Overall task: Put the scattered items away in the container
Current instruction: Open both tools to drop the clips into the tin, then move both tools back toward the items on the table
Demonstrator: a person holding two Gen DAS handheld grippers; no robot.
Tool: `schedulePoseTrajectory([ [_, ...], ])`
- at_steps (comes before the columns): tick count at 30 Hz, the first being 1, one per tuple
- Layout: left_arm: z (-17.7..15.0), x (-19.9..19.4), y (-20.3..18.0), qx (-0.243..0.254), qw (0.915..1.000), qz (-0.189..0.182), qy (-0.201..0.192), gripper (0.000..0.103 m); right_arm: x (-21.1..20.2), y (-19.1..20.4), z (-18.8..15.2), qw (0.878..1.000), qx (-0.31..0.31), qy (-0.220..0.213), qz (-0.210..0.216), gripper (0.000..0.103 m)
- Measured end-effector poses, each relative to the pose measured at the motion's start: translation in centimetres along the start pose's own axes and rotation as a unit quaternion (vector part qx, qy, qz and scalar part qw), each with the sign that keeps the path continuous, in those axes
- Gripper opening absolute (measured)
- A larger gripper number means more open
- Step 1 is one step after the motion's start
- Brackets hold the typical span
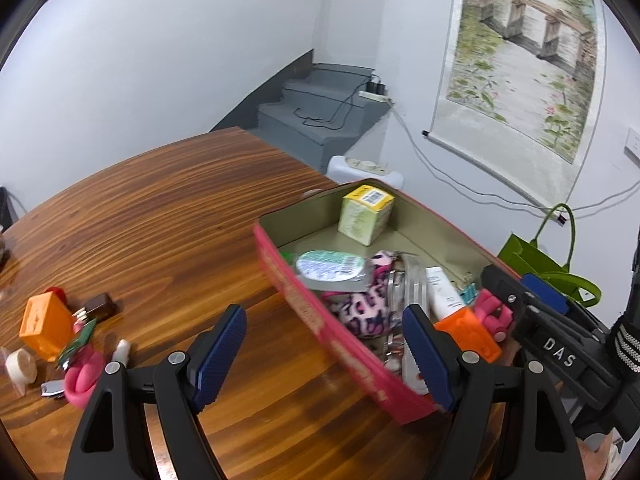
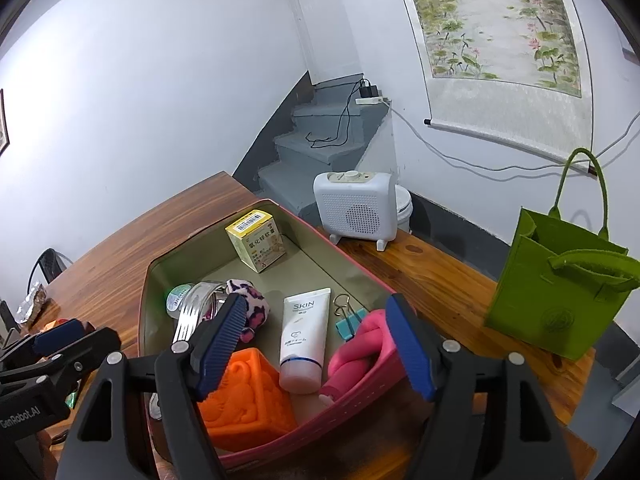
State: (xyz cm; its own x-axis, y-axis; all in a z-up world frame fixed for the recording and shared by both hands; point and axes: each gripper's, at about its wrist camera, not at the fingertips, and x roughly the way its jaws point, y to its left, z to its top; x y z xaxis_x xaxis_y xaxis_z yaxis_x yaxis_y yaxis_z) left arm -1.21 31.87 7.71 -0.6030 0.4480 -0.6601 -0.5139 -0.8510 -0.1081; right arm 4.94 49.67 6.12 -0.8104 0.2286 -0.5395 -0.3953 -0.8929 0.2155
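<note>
1. Left wrist view: the left gripper (image 1: 324, 354) has its blue-padded fingers (image 1: 218, 354) spread wide with nothing between them. One finger stands over the bare wooden worktop (image 1: 160, 220), the other over the near wall of the red tin container (image 1: 340, 354).
2. Right wrist view: the right gripper (image 2: 316, 348) also has its fingers (image 2: 218, 346) spread and holds nothing. It hovers over the near end of the container, above an orange block (image 2: 244, 400) and a white SKIN tube (image 2: 306, 338).
3. Inside the container, beside the tube, lie a pink rolled item (image 2: 364, 344) against the right wall, a teal binder clip (image 2: 350, 320), a pink leopard-print scrunchie (image 2: 252, 306), a clear glass jar (image 2: 196, 308) on its side and a round green-labelled tub (image 2: 176, 300). A yellow-green medicine box (image 2: 256, 240) stands upright at the far end.
4. Still scattered on the worktop, well left of the container: a second orange block (image 1: 44, 324), a small brown box (image 1: 100, 306), a roll of white tape (image 1: 20, 364), a pink item (image 1: 82, 376), a small white bottle (image 1: 120, 350) and nail clippers (image 1: 52, 388).
5. Farther out, a white fan heater (image 2: 356, 208) stands behind the container and a green felt bag (image 2: 556, 280) sits to its right.
</note>
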Motion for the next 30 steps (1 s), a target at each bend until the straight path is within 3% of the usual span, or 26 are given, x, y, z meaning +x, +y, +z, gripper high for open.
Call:
schedulePoseTrajectory([
  [4,-0.6,-0.8,1.7,-0.018,0.9998,0.012,-0.002,0.085,-0.1,0.6,-0.1,1.0,-0.007,-0.002,-0.002,0.078],
  [7,-1.3,-1.7,3.1,-0.031,0.9991,0.026,-0.01,0.1,0.0,1.2,-0.3,1.0,-0.013,0.0,-0.001,0.078],
  [14,-3.0,-4.5,8.4,-0.082,0.994,0.066,-0.029,0.1,-0.5,3.7,-0.7,1.0,-0.029,-0.005,0.012,0.078],
  [23,-6.1,-7.7,17.0,-0.171,0.9763,0.127,-0.039,0.101,-1.8,10.1,-1.8,0.995,-0.087,-0.019,0.053,0.08],
  [30,-8.9,-10.2,22.5,-0.209,0.9623,0.168,-0.044,0.101,-1.3,15.9,-3.6,0.983,-0.134,0.026,0.124,0.08],
])
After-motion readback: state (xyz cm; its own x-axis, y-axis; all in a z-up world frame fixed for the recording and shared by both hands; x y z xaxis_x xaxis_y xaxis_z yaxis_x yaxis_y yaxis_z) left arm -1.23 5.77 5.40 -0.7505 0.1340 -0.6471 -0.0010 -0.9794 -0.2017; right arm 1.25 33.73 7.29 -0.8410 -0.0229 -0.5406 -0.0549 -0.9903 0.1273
